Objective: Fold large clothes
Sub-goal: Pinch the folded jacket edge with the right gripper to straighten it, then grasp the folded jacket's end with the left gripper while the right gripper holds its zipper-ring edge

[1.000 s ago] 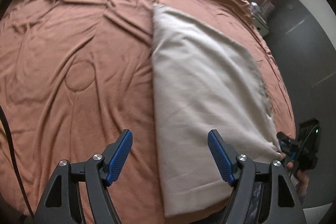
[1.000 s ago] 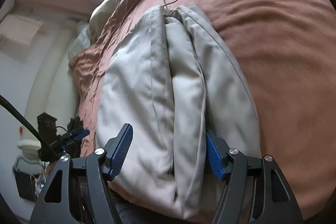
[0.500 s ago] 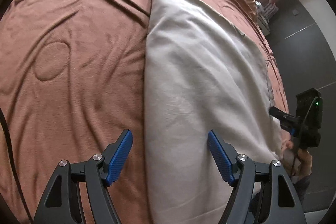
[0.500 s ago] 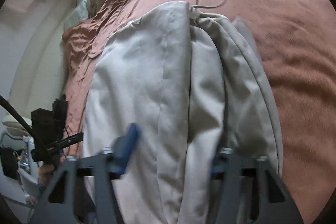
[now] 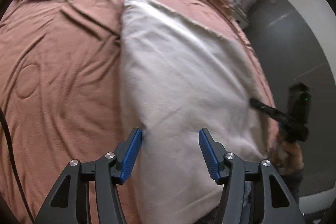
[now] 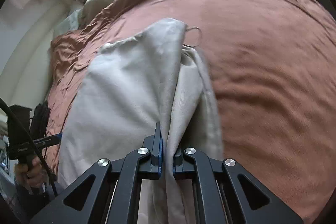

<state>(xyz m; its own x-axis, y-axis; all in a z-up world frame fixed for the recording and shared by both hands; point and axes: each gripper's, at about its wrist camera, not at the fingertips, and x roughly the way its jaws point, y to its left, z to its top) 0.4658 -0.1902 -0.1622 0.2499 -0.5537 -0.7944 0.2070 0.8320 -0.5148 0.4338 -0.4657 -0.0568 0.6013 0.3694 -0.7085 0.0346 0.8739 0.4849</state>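
Beige garment, rust-brown bedspread

Both grippers are built alike: black angular linkage arms with triangular cut-outs, joined by round silver screws, and ending in flat fingers faced with ribbed blue pads. On the left gripper four silver screw heads show, two to each side, and a thin black cable runs along the near left edge of its view. The right gripper shows the same four screws across its near linkages. Seen from the left wrist, it carries a black boxy block with a small green light, above a hand and a dark sleeve.
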